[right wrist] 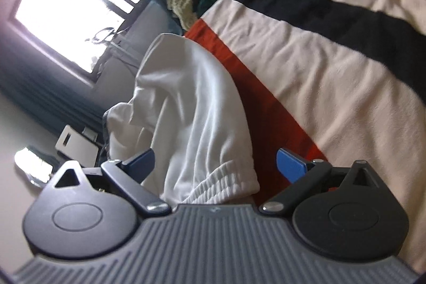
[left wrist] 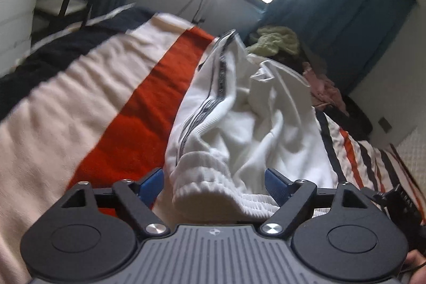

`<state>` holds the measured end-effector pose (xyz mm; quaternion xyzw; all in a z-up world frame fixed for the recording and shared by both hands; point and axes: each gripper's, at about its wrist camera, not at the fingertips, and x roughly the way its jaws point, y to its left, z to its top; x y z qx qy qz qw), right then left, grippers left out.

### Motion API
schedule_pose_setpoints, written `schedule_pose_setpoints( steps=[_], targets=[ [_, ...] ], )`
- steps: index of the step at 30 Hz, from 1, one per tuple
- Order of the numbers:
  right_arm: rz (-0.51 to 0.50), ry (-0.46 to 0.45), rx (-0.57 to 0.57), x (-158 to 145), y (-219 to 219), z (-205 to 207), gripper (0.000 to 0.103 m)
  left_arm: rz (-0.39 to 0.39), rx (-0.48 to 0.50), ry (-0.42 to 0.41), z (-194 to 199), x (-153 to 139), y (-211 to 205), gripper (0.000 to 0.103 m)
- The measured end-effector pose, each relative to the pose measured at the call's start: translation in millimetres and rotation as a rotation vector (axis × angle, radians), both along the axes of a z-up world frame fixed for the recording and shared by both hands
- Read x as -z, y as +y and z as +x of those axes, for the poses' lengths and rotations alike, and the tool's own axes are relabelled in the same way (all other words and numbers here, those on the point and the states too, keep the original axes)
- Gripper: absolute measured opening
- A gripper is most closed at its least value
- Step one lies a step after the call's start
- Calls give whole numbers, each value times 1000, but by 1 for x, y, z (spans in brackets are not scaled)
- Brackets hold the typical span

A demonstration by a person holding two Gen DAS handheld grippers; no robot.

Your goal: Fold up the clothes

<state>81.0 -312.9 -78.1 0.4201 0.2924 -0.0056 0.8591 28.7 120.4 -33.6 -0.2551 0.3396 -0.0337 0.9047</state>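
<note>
Ribbed waistband (left wrist: 213, 185) sits between both spread, empty grippers, left gripper (left wrist: 214, 184) and right gripper (right wrist: 215, 164); white trousers (left wrist: 234, 111) run lengthwise away, along the blanket's (left wrist: 66, 103) orange stripe.

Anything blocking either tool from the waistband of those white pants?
Nothing visible. The white pants' ribbed waistband already sits between the open blue fingers of the left tool; the right tool likewise straddles it, open, over the striped blanket.
</note>
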Motion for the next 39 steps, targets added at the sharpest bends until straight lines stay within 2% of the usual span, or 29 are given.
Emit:
schedule_pose_setpoints(
  steps=[2,4,6,8,9,11,14,17,20,24,27,30,33,35,37,38,39],
  targets=[
    [-18,13,-15,6,3,12,99,-55,-32,36,11,10,6,83],
    [-39,35,-40,13,9,25,93,-122,-62,57,21,20,13,79],
    [-68,79,-53,23,15,34,87,-164,-58,64,29,26,16,67],
    [-92,109,-54,32,17,40,88,-151,-57,65,32,29,14,65],
    [-103,122,-53,37,17,43,88,-138,-58,65,32,29,13,59],
    [-90,121,-42,42,16,44,88,-113,-60,66,33,31,10,53],
    [-59,105,-27,45,13,43,89,-85,-78,67,30,32,10,31],
    [-2,77,-16,46,10,36,89,-100,-100,35,26,28,15,20],
    [86,38,-13,46,6,28,89,-143,-133,-43,16,18,23,17],
    [245,-68,-99,40,6,27,90,-168,-173,-115,7,7,29,17],
    [217,-58,-157,38,14,32,90,-190,-203,-127,3,4,34,17],
    [193,41,-197,52,20,43,89,-202,-219,-105,6,7,34,17],
    [175,50,-221,57,22,52,89,-192,-226,-85,8,10,34,17],
    [201,27,-256,56,24,55,68,-193,-230,-76,7,13,38,17],
    [226,-4,-298,54,29,55,39,-192,-239,-63,8,15,39,17],
    [206,-23,-307,49,32,54,38,-194,-242,-58,8,16,40,17],
    [170,-41,-308,42,34,51,33,-197,-244,-54,8,17,41,17]
  ],
)
